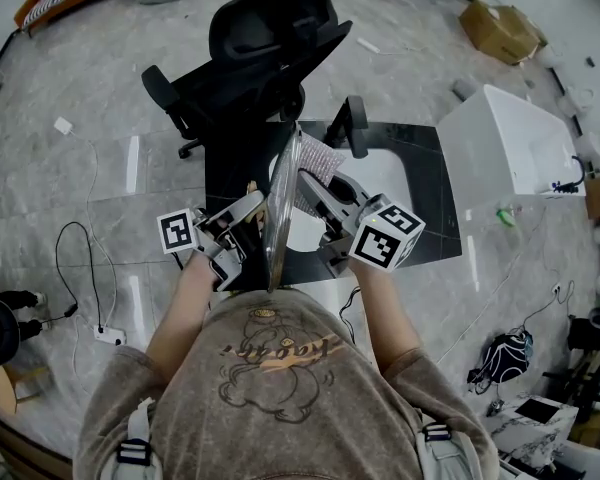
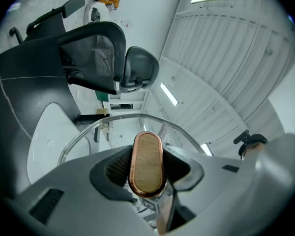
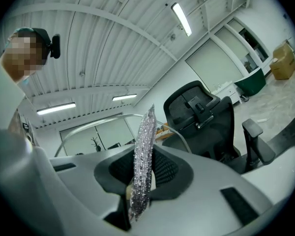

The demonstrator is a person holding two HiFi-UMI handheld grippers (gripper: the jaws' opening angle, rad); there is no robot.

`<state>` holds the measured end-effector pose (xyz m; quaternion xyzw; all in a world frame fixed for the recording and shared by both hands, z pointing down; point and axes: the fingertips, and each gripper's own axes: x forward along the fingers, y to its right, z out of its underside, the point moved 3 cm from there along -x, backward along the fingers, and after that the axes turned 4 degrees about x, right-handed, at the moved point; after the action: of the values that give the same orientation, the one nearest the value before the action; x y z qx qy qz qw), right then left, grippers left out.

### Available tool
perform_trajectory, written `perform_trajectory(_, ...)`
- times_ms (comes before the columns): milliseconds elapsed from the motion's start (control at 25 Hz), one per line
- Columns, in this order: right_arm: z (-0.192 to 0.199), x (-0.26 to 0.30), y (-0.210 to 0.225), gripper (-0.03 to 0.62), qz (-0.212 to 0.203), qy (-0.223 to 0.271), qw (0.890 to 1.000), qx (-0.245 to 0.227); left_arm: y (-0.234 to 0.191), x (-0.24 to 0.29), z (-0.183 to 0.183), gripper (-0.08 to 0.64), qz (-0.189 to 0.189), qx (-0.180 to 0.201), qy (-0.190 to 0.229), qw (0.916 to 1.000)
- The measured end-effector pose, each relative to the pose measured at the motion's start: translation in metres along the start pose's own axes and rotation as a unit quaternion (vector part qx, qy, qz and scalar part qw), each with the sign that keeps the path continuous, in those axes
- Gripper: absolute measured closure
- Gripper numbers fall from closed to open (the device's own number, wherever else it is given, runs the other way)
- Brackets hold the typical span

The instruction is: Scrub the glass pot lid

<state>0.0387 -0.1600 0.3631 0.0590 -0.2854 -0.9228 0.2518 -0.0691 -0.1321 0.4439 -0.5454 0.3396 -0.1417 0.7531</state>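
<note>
We hold the glass lid (image 1: 283, 208) on edge in the air above the black table (image 1: 425, 168), between our two grippers and in front of the office chair (image 1: 265, 48). Our left gripper (image 2: 146, 170) is clamped on the lid's wooden knob (image 2: 147, 154), its jaws partway apart around it. Our right gripper (image 3: 141, 176) pinches a glittery scrubbing cloth (image 3: 146, 136) in nearly closed jaws; the cloth stands at the lid's right face, though we cannot tell whether it touches the glass.

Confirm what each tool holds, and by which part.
Left tool: round glass pot lid, by its oval wooden knob. Right tool: silvery glittery scrub cloth, by one edge.
</note>
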Motion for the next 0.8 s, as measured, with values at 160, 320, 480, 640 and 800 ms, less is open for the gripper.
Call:
perform_trajectory(160,0.019,0.007,0.028,0.515,0.031,-0.019,0.999,-0.004,0.001,0.001,0.004,0.38,0.001,-0.006,-0.003,1.0)
perform_trajectory(320,0.05,0.008,0.056,0.514,0.071,-0.058,0.996,-0.018,0.002,0.003,0.008,0.38,0.001,-0.007,-0.012,0.9999)
perform_trajectory(480,0.082,0.006,0.071,0.514,0.097,-0.094,0.99,-0.025,0.002,0.003,0.009,0.38,-0.001,-0.008,-0.015,0.9999)
perform_trajectory(640,0.108,0.001,0.073,0.514,0.106,-0.117,0.987,-0.015,0.004,0.003,0.008,0.38,0.001,-0.011,-0.011,0.9999)
perform_trajectory(800,0.126,-0.003,0.067,0.514,0.098,-0.132,0.986,0.002,0.004,0.003,0.004,0.38,-0.003,-0.006,-0.007,0.9999)
